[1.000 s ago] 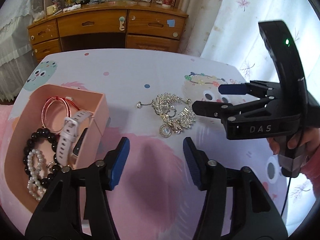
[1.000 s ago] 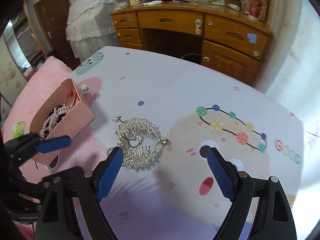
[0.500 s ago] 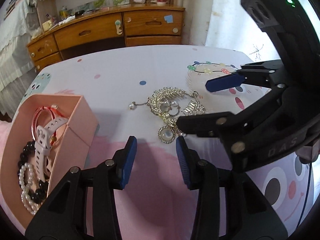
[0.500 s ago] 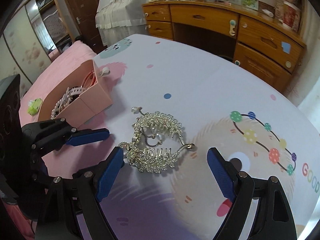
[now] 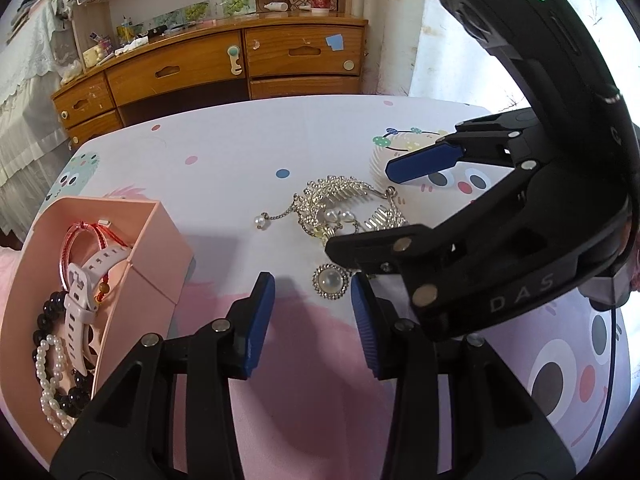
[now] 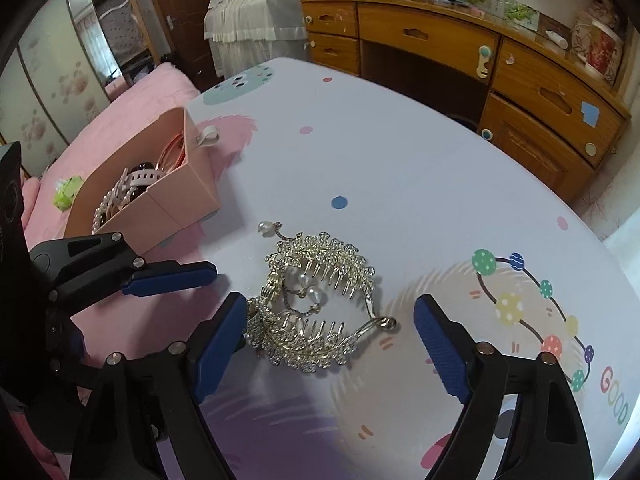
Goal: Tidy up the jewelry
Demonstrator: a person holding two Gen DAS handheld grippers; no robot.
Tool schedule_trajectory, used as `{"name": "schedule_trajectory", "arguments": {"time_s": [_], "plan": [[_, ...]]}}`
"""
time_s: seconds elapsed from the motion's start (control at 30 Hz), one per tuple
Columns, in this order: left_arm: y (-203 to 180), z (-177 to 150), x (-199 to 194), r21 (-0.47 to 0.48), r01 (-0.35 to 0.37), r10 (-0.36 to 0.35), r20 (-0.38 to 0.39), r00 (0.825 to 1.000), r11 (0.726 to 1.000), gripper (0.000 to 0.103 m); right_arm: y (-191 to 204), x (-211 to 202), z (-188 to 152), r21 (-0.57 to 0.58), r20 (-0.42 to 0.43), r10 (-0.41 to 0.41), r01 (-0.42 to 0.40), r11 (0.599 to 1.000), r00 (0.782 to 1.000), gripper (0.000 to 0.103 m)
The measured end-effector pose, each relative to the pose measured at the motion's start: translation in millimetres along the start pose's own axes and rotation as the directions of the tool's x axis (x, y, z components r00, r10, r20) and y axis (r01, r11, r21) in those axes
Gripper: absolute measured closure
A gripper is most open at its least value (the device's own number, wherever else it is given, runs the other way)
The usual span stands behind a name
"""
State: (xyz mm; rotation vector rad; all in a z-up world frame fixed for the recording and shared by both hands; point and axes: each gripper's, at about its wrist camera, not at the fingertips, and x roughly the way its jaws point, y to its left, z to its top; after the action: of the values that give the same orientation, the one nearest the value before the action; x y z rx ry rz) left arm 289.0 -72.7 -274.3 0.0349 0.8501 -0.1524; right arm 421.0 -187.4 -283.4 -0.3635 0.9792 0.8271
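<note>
From the left wrist view, the left hand-held gripper (image 5: 312, 292) hangs low over a bench (image 5: 240, 148) covered in a white and pink cartoon cloth, its blue-padded jaws parted with nothing between them. Just beyond its tips lies a round pearl pendant (image 5: 330, 281), part of a silver hair-comb set (image 5: 340, 204) with pearl drops spread on the cloth. Left of the comb set stands an open pink box (image 5: 160, 240) holding a red bangle (image 5: 74, 236), a white watch (image 5: 86, 280), black beads (image 5: 48, 316) and a pearl strand (image 5: 48, 380). The right hand-held gripper (image 5: 376, 208) reaches in from the right of the comb set, spread wide, one finger above the far side of the set and the other over its near side. A wooden dresser (image 5: 200, 68) stands behind the bench. From the right wrist view, the right hand-held gripper (image 6: 332, 344) is wide open and straddles the comb set (image 6: 316, 300), its left pad close against the set's edge, though contact cannot be told, its right pad apart from it. The left hand-held gripper (image 6: 168, 276) comes in from the left of the set, only one blue finger visible. The pink box (image 6: 172, 196) sits left of the set, beyond that finger.
</note>
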Motion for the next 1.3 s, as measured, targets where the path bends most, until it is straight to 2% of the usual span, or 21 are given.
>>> {"name": "schedule_trajectory", "arguments": {"time_s": [0.03, 0.13, 0.17, 0.27, 0.6, 0.67, 0.7, 0.73, 0.77, 0.87, 1.0, 1.1, 1.17, 1.2, 1.23, 1.3], "plan": [[-0.4, 1.0, 0.8, 0.002, 0.001, -0.001, 0.000, 1.000, 1.000, 0.069, -2.3, -1.1, -0.7, 0.010, 0.008, -0.004, 0.004, 1.000, 1.000, 0.028], [-3.1, 4.1, 3.3, 0.011, 0.006, -0.006, 0.002, 1.000, 1.000, 0.076, -6.5, -3.9, -3.3, 0.025, 0.011, 0.003, -0.003, 1.000, 1.000, 0.031], [-4.2, 4.7, 3.6, 0.015, 0.009, -0.009, 0.002, 1.000, 1.000, 0.080, -7.8, -4.4, -3.4, 0.031, 0.017, -0.003, 0.003, 1.000, 1.000, 0.035], [-8.2, 5.1, 4.1, 0.034, 0.018, -0.018, 0.003, 1.000, 0.999, 0.089, -7.7, -5.4, -5.7, 0.036, 0.020, -0.007, 0.007, 0.999, 1.000, 0.035], [-1.3, -1.4, -5.5, 0.027, -0.013, 0.013, 0.025, 1.000, 1.000, 0.092, -10.5, -10.9, -9.1, 0.118, 0.021, -0.022, 0.019, 0.993, 1.000, 0.035], [1.1, -5.5, -9.5, 0.023, -0.018, 0.017, 0.024, 1.000, 1.000, 0.093, -12.6, -16.7, -11.0, 0.141, 0.050, -0.027, 0.020, 0.990, 0.998, 0.058], [2.7, -7.0, -11.9, 0.016, -0.016, 0.016, 0.026, 1.000, 1.000, 0.093, -16.8, -18.8, -11.6, 0.173, 0.057, -0.013, 0.003, 0.985, 0.998, 0.064], [3.8, -8.1, -13.7, 0.012, -0.011, 0.011, 0.024, 1.000, 1.000, 0.093, -23.3, -18.2, -12.7, 0.216, 0.042, -0.021, 0.012, 0.976, 0.999, 0.091], [4.3, -9.1, -15.2, 0.009, -0.009, 0.008, 0.020, 1.000, 1.000, 0.093, -27.1, -18.0, -14.2, 0.236, 0.038, -0.036, 0.027, 0.971, 0.999, 0.094], [5.5, -11.8, -22.9, 0.002, -0.015, 0.015, 0.031, 0.999, 1.000, 0.093, -35.3, -20.5, -19.6, 0.271, 0.031, -0.059, 0.049, 0.961, 0.998, 0.095], [5.8, -14.9, -34.1, -0.010, -0.017, 0.017, 0.038, 0.999, 1.000, 0.093, -32.3, -24.2, -21.7, 0.245, 0.001, -0.075, 0.073, 0.967, 0.997, 0.095], [5.0, -17.6, -42.4, -0.013, -0.018, 0.018, 0.046, 0.999, 1.000, 0.093, -29.1, -29.7, -21.2, 0.265, -0.008, -0.076, 0.076, 0.961, 0.997, 0.093], [5.0, -19.6, -47.9, -0.014, -0.023, 0.024, 0.049, 0.999, 1.000, 0.093, -25.6, -32.3, -19.4, 0.272, -0.010, -0.064, 0.064, 0.960, 0.998, 0.083], [4.7, -20.6, -50.5, -0.014, -0.023, 0.024, 0.049, 0.999, 1.000, 0.093, -22.8, -33.3, -18.1, 0.267, -0.009, -0.061, 0.061, 0.962, 0.998, 0.071], [4.1, -20.8, -52.7, -0.015, -0.024, 0.025, 0.048, 0.999, 1.000, 0.093, -19.0, -34.7, -17.0, 0.257, -0.005, -0.059, 0.058, 0.965, 0.998, 0.064], [3.0, -21.2, -57.4, -0.016, -0.033, 0.034, 0.048, 0.998, 0.999, 0.093, -11.0, -35.0, -12.8, 0.229, -0.011, -0.071, 0.071, 0.971, 0.997, 0.064]]}}
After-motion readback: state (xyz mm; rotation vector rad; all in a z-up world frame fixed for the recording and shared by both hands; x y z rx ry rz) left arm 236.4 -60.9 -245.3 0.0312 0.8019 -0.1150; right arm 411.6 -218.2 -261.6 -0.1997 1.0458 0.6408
